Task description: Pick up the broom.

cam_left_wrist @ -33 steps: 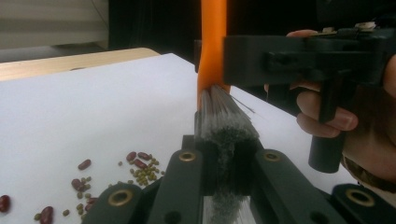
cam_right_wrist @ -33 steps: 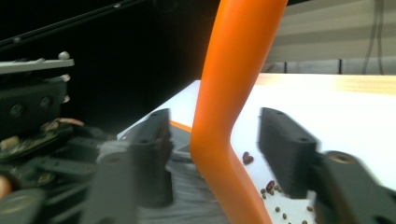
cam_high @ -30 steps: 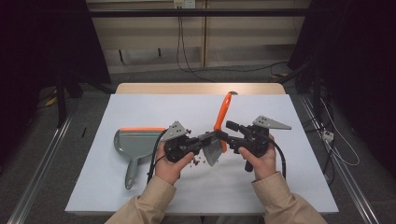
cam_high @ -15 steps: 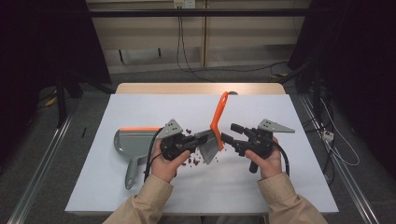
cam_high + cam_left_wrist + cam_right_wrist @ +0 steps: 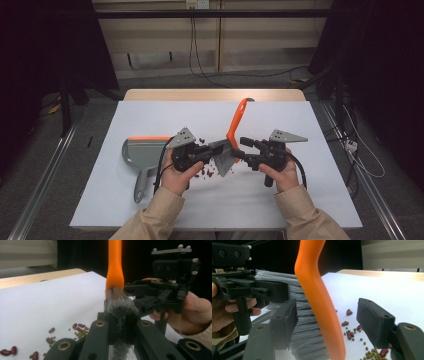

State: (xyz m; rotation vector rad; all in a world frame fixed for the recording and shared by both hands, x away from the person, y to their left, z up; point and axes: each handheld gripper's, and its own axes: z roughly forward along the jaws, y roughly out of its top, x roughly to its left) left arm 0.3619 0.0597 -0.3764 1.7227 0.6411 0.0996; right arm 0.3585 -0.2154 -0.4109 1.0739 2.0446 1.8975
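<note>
The left gripper (image 5: 212,152) has its fingers (image 5: 100,337) clamped on the grey bristles of a hand brush (image 5: 227,150), the tuft pinched tight between the two black pads in the left gripper view. The right gripper (image 5: 239,150) stands with its fingers (image 5: 374,321) spread apart and has just been closing a little; the brush's orange handle (image 5: 319,305) runs up between them, the left pad lies against or just beside the bristles, I cannot tell which, and the right pad is well clear of the handle. From where I stand, the brush hangs above the middle of the table (image 5: 300,200), bristle head low between the two grippers, its handle (image 5: 236,122) rising toward twelve o'clock with a bend near the top. Under and around the bristles lies a scatter of red beans (image 5: 206,172) mixed with small green ones (image 5: 369,353), some at six o'clock of the head and a few more at ten o'clock of it. At nine o'clock of the left hand (image 5: 176,172) lies a grey dustpan (image 5: 140,152) with an orange lip, flat on the white sheet, its handle pointing to six o'clock. The right hand (image 5: 281,172) holds its gripper at three o'clock of the brush, cable trailing beside the wrist.
</note>
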